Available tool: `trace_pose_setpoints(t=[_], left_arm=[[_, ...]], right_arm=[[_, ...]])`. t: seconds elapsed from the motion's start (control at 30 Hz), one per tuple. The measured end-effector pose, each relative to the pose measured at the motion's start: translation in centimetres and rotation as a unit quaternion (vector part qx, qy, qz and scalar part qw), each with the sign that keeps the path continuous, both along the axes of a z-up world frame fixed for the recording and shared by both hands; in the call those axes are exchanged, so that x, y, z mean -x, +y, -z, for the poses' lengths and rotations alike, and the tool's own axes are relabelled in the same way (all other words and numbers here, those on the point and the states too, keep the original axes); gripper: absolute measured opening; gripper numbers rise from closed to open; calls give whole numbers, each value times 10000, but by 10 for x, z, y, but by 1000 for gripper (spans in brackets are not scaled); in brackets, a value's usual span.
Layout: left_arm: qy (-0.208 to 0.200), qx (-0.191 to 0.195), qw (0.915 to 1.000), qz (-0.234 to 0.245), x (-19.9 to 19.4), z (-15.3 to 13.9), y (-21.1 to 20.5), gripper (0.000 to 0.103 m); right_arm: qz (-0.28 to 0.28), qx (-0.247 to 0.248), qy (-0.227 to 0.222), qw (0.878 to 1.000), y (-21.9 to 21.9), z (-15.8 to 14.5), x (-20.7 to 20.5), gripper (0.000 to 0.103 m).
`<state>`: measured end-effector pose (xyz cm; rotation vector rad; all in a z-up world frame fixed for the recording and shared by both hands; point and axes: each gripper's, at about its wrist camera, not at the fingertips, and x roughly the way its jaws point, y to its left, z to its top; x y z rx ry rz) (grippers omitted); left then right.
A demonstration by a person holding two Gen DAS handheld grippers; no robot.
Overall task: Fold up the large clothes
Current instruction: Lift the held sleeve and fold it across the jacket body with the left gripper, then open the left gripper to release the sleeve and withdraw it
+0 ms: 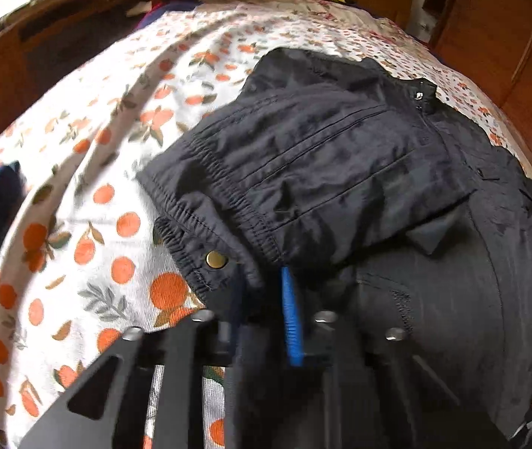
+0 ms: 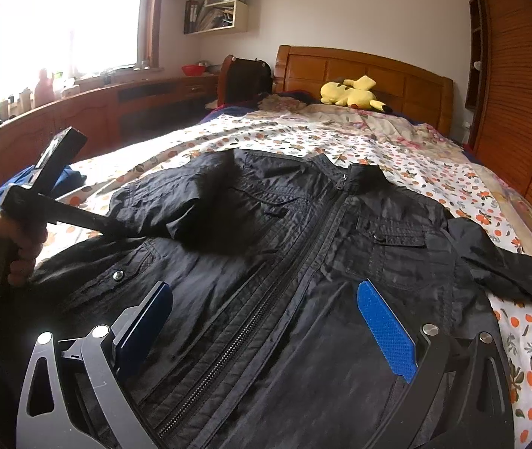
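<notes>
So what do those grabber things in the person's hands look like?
Each gripper is a black frame with triangle-shaped holes and shiny round silver bolts. The right gripper has two long flat fingers faced with bumpy bright blue pads. The left gripper looks the same, with blue pads too.

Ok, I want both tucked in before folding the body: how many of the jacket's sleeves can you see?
2. One sleeve lies folded across the jacket chest; the other sleeve trails off sideways onto the bedspread.
</notes>
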<state>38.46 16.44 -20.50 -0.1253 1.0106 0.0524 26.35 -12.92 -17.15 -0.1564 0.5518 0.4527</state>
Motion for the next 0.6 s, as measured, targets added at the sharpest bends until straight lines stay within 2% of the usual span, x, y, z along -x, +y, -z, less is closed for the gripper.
trace_pose_setpoints(t=[0.07,0.23,0.47,0.6], left_arm=[[-106,-160,9998,17,1,-9,-8,10],[-637,-524,9965,112,10,-53,-34,9],[-1294,-715,9877,503,29,-111,-91,6],[-1509,-742,9821,847,36,-131,-137,5]], right_arm=[[18,-15,-10,10000,-4,-1,0,96],[88,-85,-43,9999,-18,-4,3,96],[244,-203,-134,9994,-43,-12,8,96],[342,-274,-165,9989,-57,-16,10,96]])
